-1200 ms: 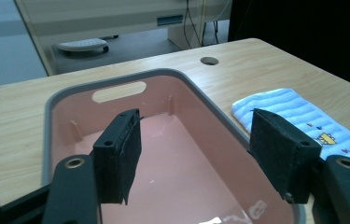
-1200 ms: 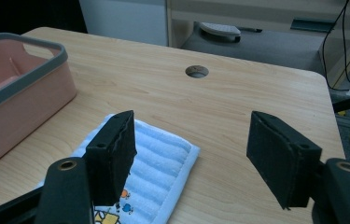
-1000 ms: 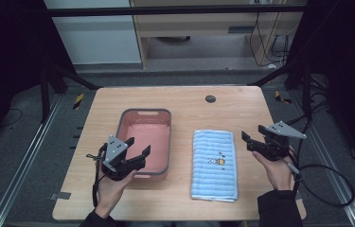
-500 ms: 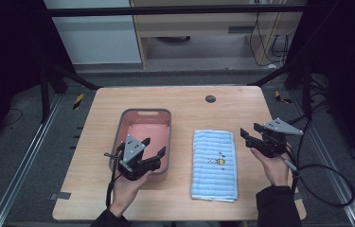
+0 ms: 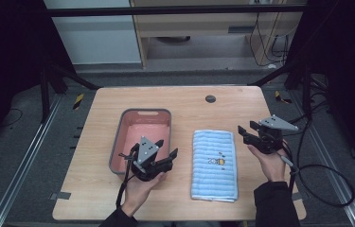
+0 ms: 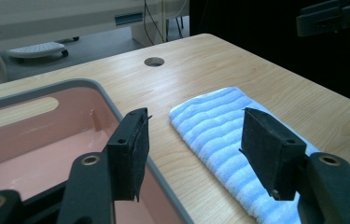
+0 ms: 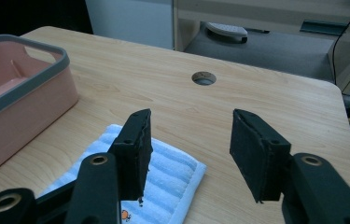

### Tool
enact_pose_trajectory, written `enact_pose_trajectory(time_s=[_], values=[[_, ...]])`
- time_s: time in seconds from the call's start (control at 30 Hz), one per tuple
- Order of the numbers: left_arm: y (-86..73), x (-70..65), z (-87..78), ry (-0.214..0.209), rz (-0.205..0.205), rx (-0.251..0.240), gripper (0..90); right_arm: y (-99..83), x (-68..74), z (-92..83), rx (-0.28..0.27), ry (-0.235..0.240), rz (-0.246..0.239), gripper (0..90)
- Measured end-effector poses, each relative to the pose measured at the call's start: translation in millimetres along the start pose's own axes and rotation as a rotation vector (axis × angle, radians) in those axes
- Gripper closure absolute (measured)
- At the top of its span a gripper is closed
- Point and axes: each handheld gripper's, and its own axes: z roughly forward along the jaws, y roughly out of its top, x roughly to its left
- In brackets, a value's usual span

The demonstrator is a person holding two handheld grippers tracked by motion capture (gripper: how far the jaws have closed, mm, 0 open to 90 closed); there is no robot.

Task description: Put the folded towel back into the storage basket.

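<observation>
Folded blue striped towel (image 5: pixel 214 164) lay flat on the bench (image 5: pixel 184 101), right of centre, its near short edge close to the bench's near edge, long edges running front to back. Pink bin (image 5: pixel 142 139) with a grey rim sat just left of it, a narrow strip of bare wood between the two. Left gripper (image 5: pixel 165 152) hovered over the bin's near right corner, pointed toward the towel; its jaws had just been closing a little but were spread, nothing between them. In the left gripper view one pad (image 6: pixel 133 149) hung over the bin rim, the other over the towel's left edge. Right gripper (image 5: pixel 245 135) hung just off the towel's far right corner, jaws also just closing, still apart and gripping nothing. Bare wood ran along the bench's far edge around the round cable hole (image 5: pixel 210 99), and down the right edge past the towel. Near left corner was also open.
</observation>
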Motion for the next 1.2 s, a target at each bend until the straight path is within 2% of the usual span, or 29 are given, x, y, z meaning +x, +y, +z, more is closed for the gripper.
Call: enact_pose_trajectory(time_s=[0.5,0.93,1.2], values=[[-10.2,-25.2,22.3,-0.046,0.017,0.042,43.6,-6.1,-1.9,16.7,0.023,-0.003,0.002,53.0],[-29.5,-37.0,36.5,-0.076,0.012,0.102,44.7,-17.6,-5.4,31.7,0.063,-0.003,0.017,53.2],[-39.2,-46.9,44.2,-0.088,0.043,0.143,45.0,-24.2,-4.2,43.5,0.087,-0.001,0.019,52.7]])
